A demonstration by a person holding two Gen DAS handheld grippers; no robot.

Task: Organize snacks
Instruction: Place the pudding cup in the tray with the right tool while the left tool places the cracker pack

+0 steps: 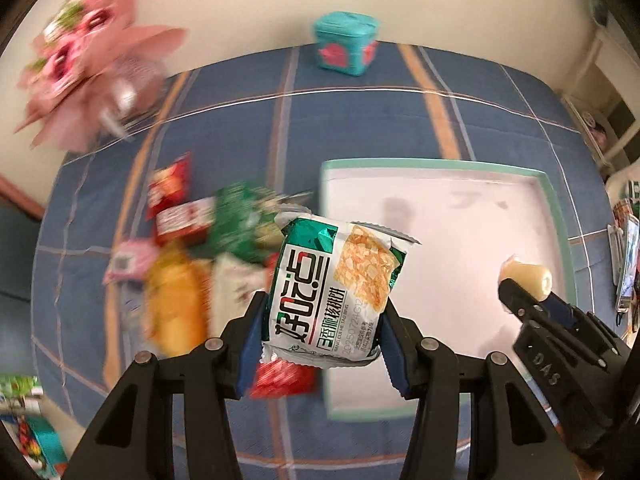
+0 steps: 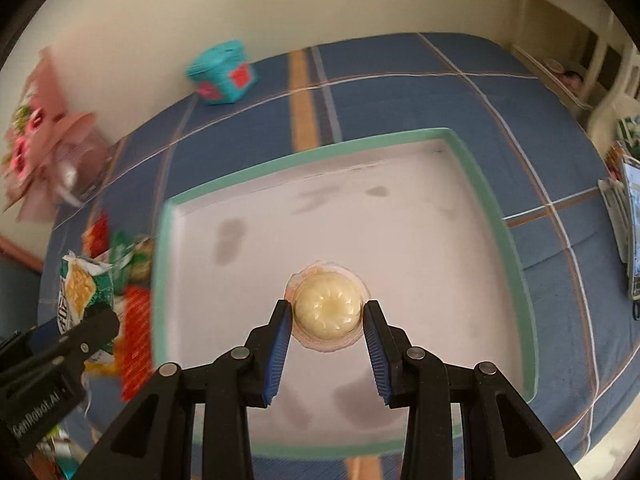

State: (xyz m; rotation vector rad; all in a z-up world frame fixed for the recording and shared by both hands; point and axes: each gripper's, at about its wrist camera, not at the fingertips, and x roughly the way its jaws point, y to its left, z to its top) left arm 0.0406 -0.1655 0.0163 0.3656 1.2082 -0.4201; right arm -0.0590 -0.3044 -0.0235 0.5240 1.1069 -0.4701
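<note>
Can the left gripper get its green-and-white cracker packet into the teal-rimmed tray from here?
Probably yes. The left gripper holds the green-and-white cracker packet beside the teal-rimmed white tray, whose floor looks bare; only the right gripper with its pale jelly cup hovers there.

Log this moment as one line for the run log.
left tool: holds biscuit packet | right tool: holds jelly cup above tray | tray: nothing inside

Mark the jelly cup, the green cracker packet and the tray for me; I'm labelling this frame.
jelly cup (image 2: 326, 307), right wrist view, domed top.
green cracker packet (image 1: 334, 286), left wrist view, printed front.
tray (image 2: 316, 152), right wrist view, far rim.
</note>
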